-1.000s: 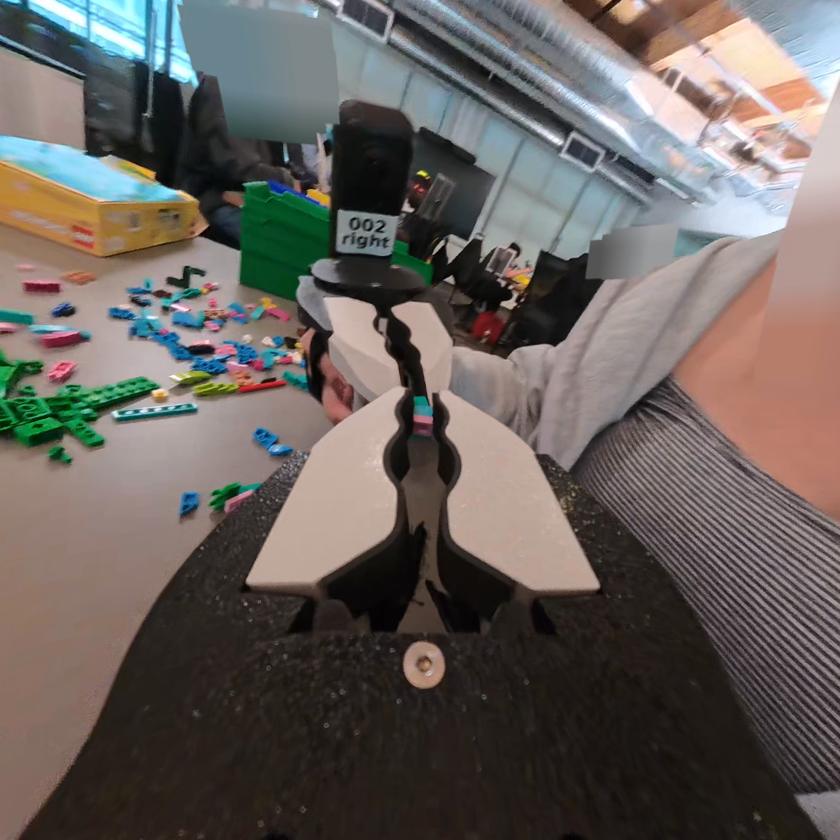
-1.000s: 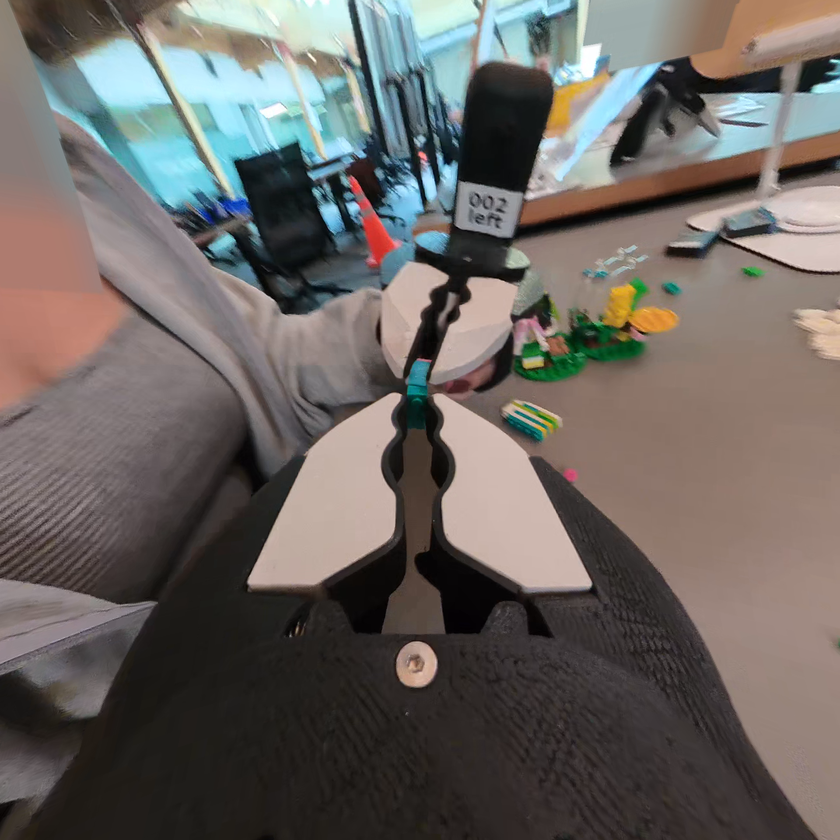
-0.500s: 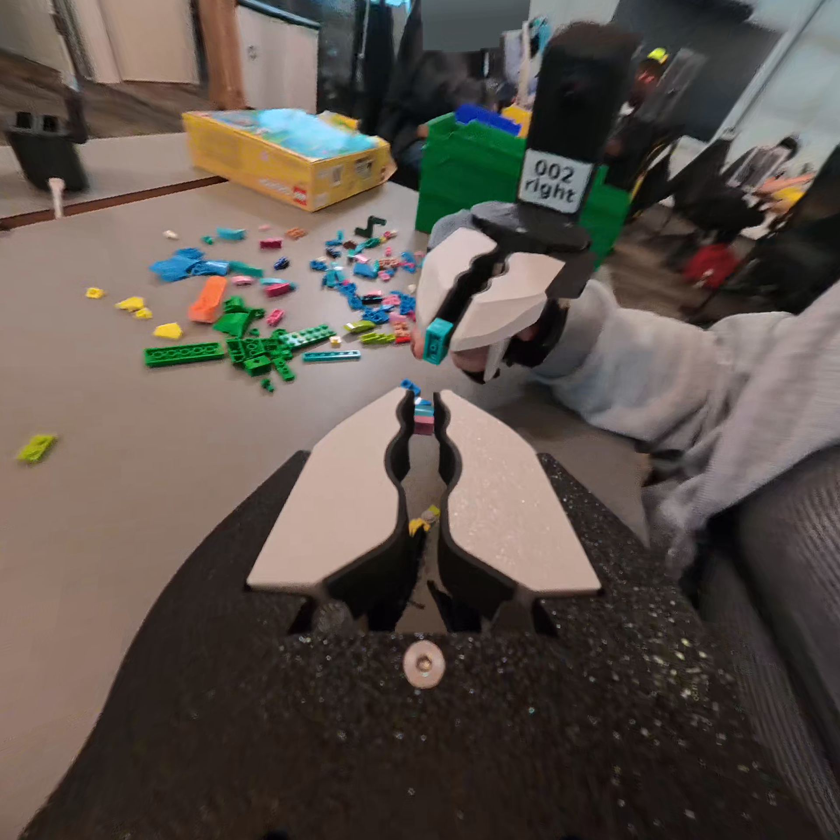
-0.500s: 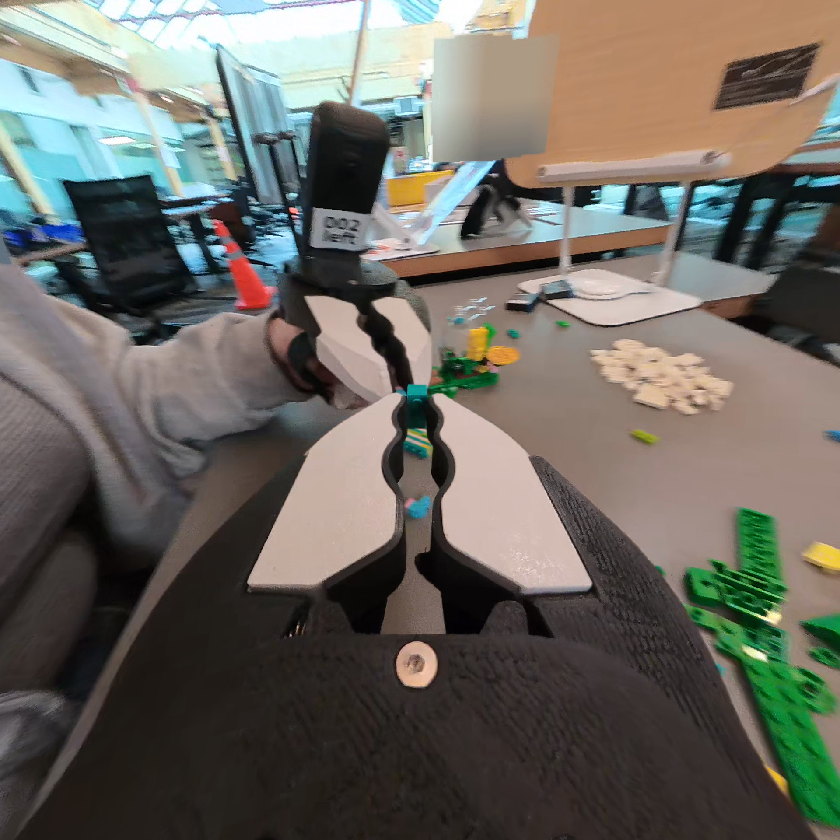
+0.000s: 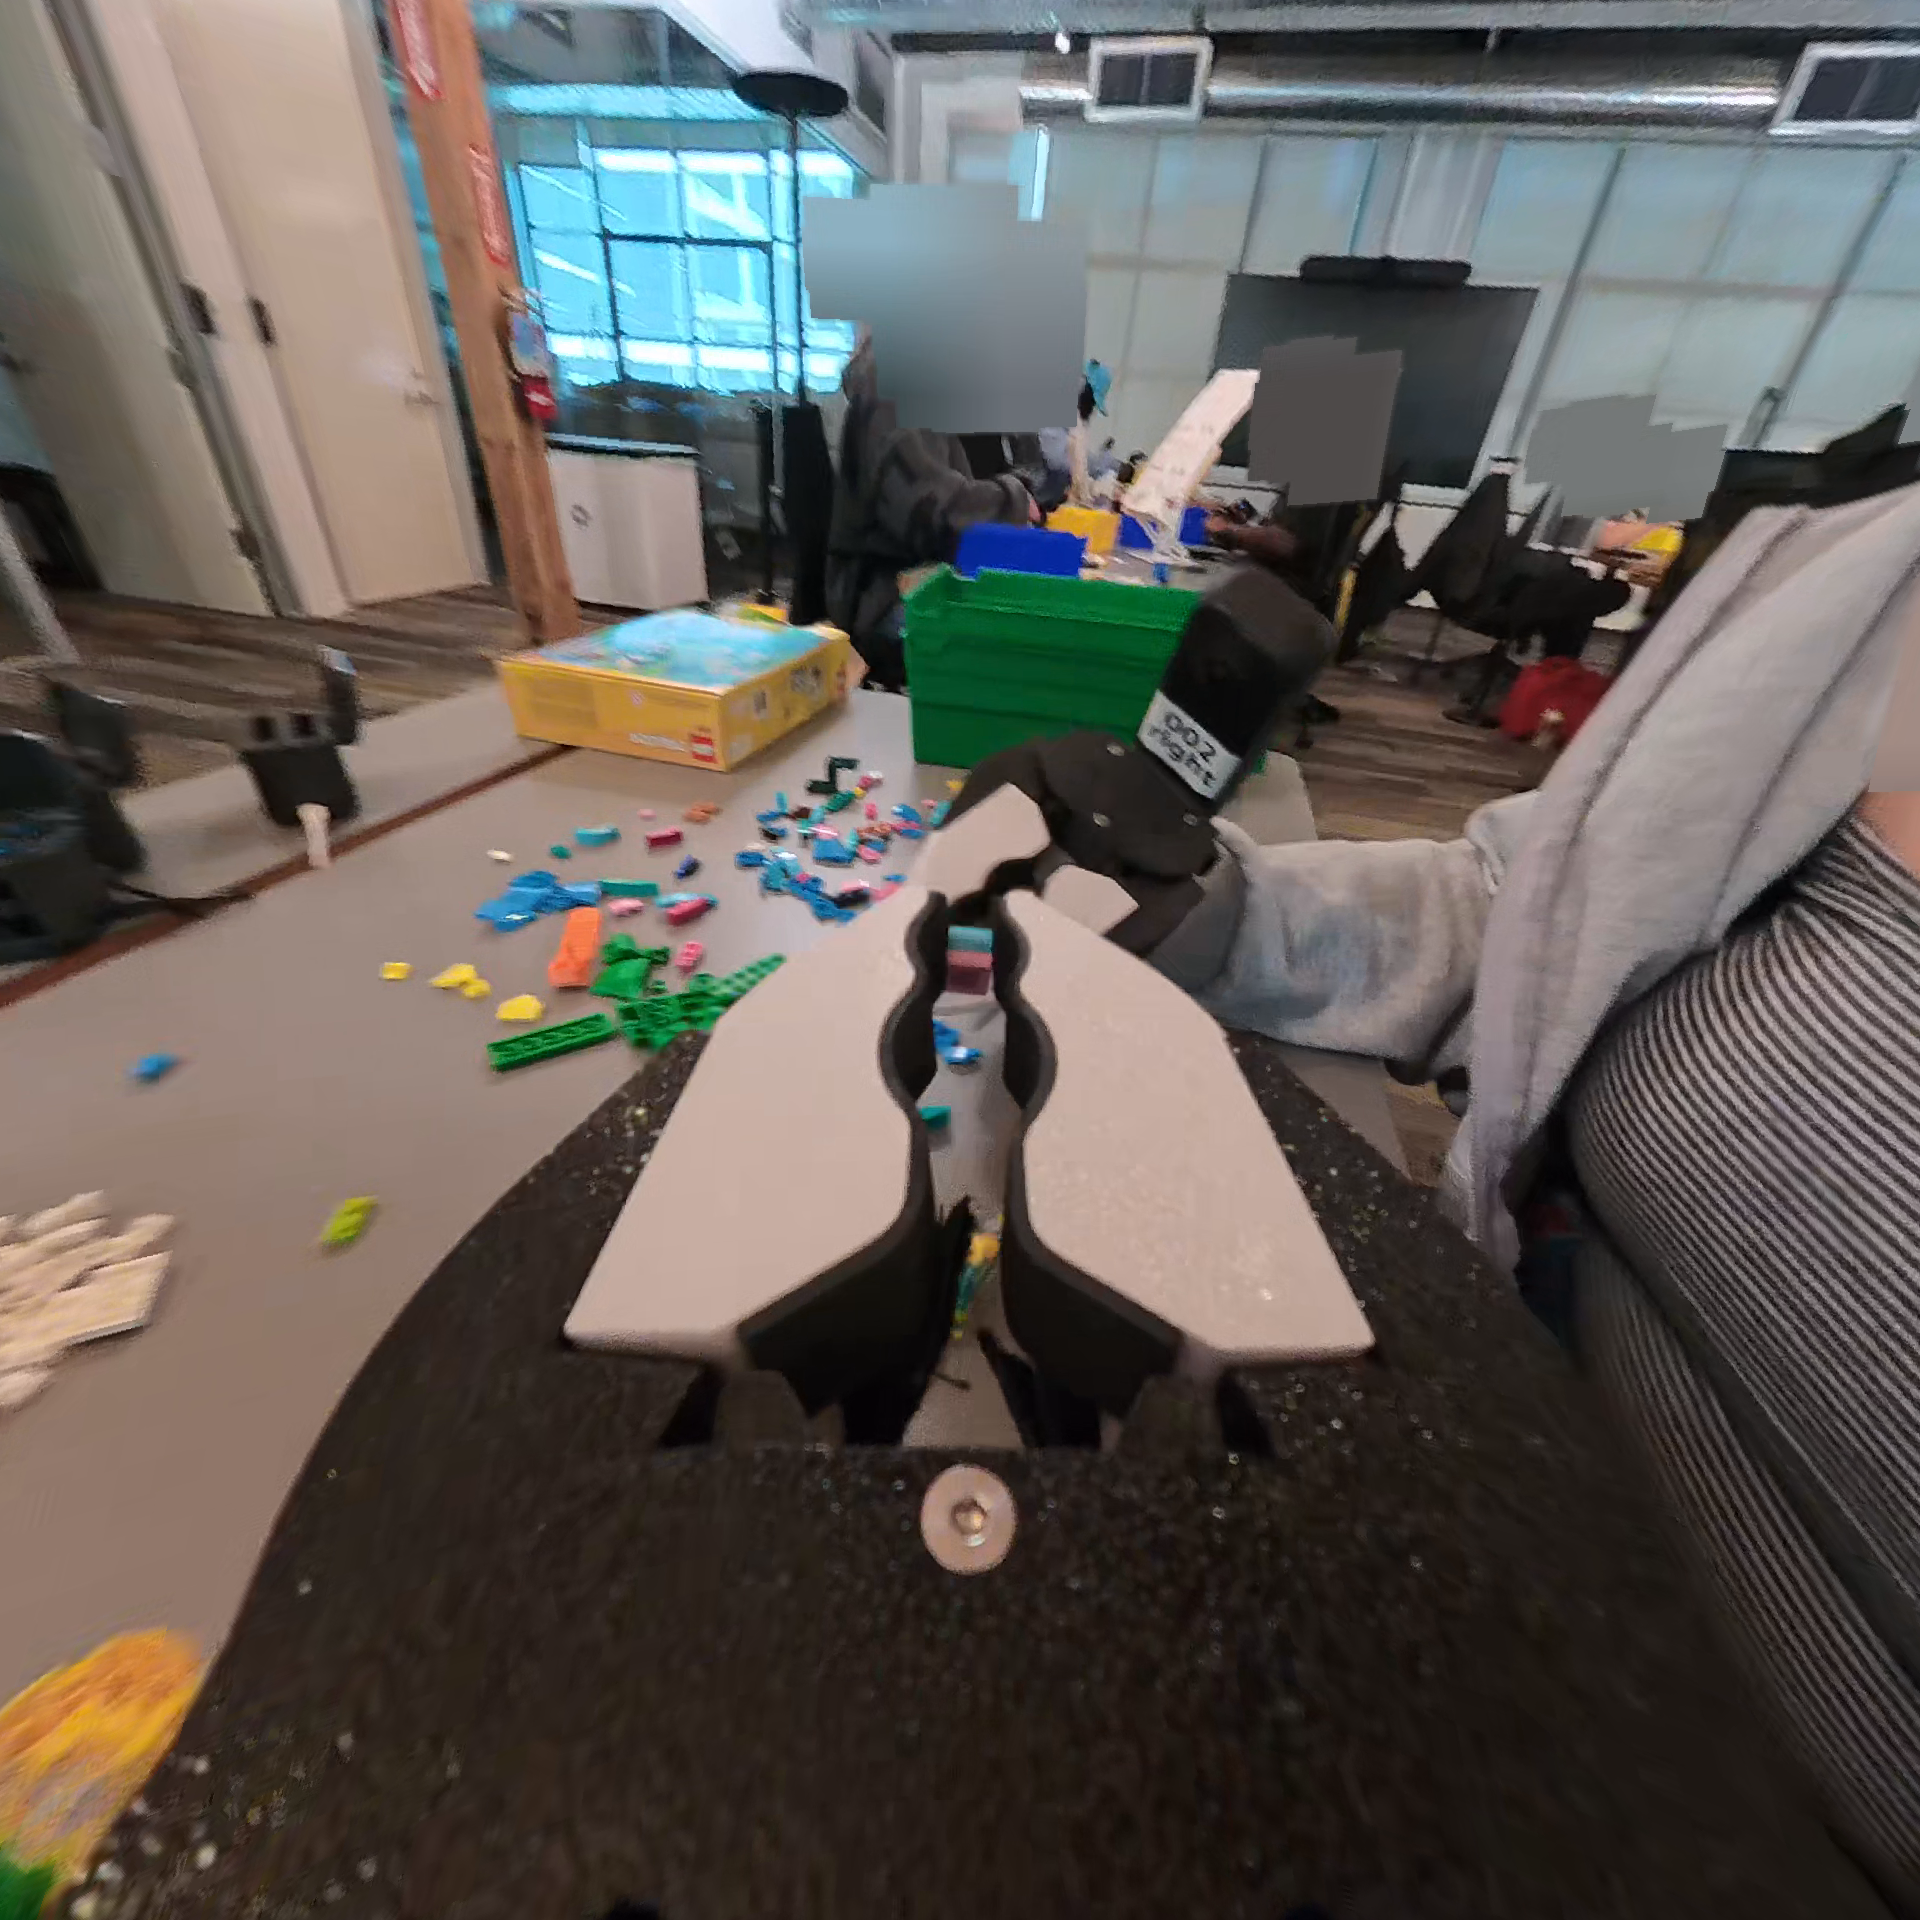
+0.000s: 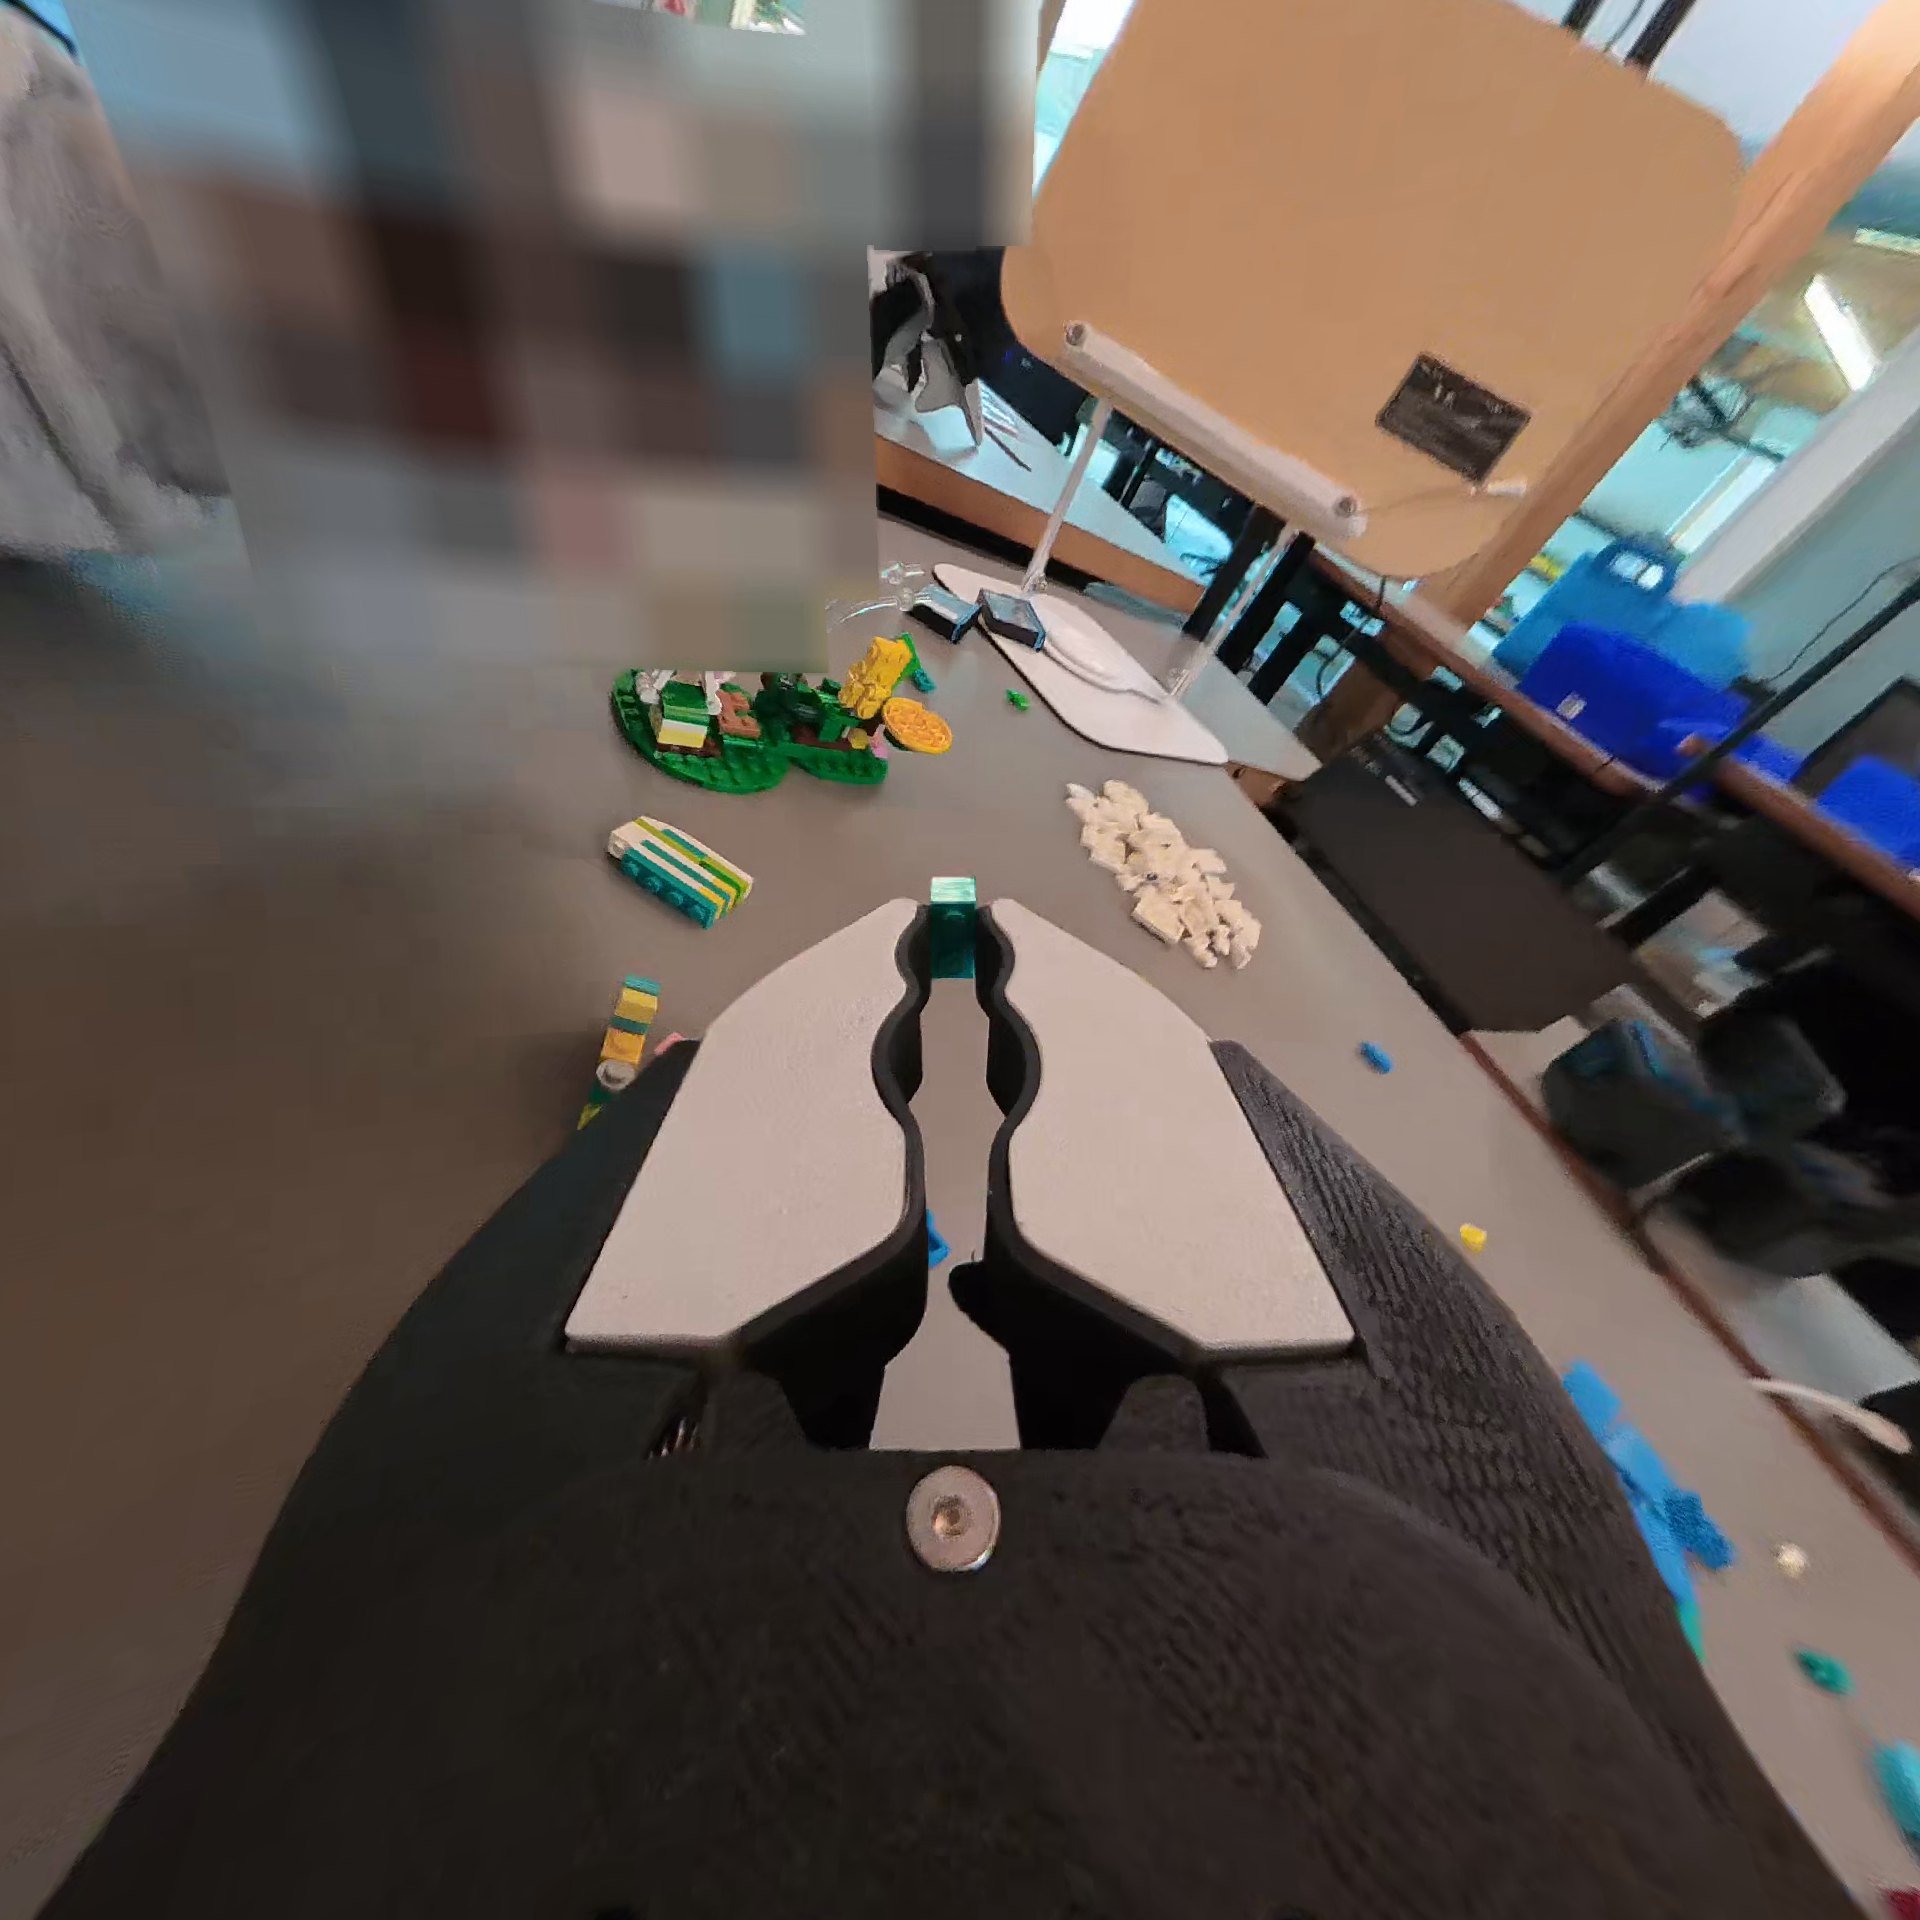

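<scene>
You're at a grey table [image 5: 260,1039] in a big open office, glass walls and ducting at the back, other people at desks far off. Containers first: a stack of green bins [image 5: 1039,665] stands at the far edge with a blue bin [image 5: 1023,549] behind it; you can't see inside any of them. Left of those lies a closed yellow box [image 5: 675,681]. Your left gripper [image 5: 968,951] is clamped on a small teal-and-pink brick stack [image 5: 968,958], both pads pressing its sides. Your right gripper [image 6: 953,925] is pinched on a teal brick [image 6: 952,928] that pokes out past the fingertips. The left wrist view alone shows the loose scatter of blue, pink and teal pieces [image 5: 810,862], the green plates [image 5: 644,1013] and the right gripper's body [image 5: 1101,821] just beyond your left fingertips, though its tips are hidden there. The right wrist view alone shows a green built model [image 6: 769,722] far left, a striped brick block [image 6: 681,871], a pile of white pieces [image 6: 1164,868], a short yellow-and-teal stack [image 6: 629,1023] near left, and a white stand base [image 6: 1101,665] under a tan board [image 6: 1351,260]. The table's right edge [image 6: 1382,935] runs close past the white pile; open grey surface lies between the block and the pile, ahead of the right fingertips.
</scene>
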{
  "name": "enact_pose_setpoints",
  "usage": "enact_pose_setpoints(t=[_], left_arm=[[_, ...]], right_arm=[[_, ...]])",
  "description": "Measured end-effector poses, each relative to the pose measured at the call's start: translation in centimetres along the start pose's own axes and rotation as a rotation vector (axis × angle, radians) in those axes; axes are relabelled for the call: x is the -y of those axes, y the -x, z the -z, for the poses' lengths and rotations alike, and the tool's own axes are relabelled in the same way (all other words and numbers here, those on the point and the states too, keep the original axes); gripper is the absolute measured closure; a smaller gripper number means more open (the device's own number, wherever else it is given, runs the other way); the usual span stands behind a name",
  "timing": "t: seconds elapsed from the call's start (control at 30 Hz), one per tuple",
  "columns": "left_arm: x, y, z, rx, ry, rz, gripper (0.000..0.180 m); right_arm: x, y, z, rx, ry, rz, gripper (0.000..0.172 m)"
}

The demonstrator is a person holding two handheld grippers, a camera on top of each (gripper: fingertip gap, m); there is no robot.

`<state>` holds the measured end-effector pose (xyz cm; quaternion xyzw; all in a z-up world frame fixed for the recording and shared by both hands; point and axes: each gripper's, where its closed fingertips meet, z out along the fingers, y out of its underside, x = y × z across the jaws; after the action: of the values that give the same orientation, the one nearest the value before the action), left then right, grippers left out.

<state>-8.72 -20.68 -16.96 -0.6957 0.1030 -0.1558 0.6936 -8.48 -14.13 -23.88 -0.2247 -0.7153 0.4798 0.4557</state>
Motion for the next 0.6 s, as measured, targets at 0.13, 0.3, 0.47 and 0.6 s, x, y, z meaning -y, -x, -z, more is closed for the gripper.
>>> enact_pose_setpoints(t=[0.13, 0.3, 0.47, 0.6], left_arm=[[2.3, 2.5, 4.6, 0.189, -0.037, -0.038, 0.173], [2.3, 7.2, 12.8, 0.552, 0.023, -0.034, 0.173], [-7.1, 9.5, 18.9, 0.715, 0.52, 0.101, 0.172], [-11.9, 9.8, 20.4, 0.701, 0.681, 0.247, 0.173]], right_arm=[[1.0, 0.2, -0.6, 0.002, -0.001, 0.052, 0.166], [6.9, -0.4, -4.2, 0.162, 0.005, 0.057, 0.166], [11.8, 0.7, -10.6, 0.411, 0.007, 0.008, 0.166], [10.5, 1.1, -17.2, 0.516, 0.191, 0.081, 0.166]])
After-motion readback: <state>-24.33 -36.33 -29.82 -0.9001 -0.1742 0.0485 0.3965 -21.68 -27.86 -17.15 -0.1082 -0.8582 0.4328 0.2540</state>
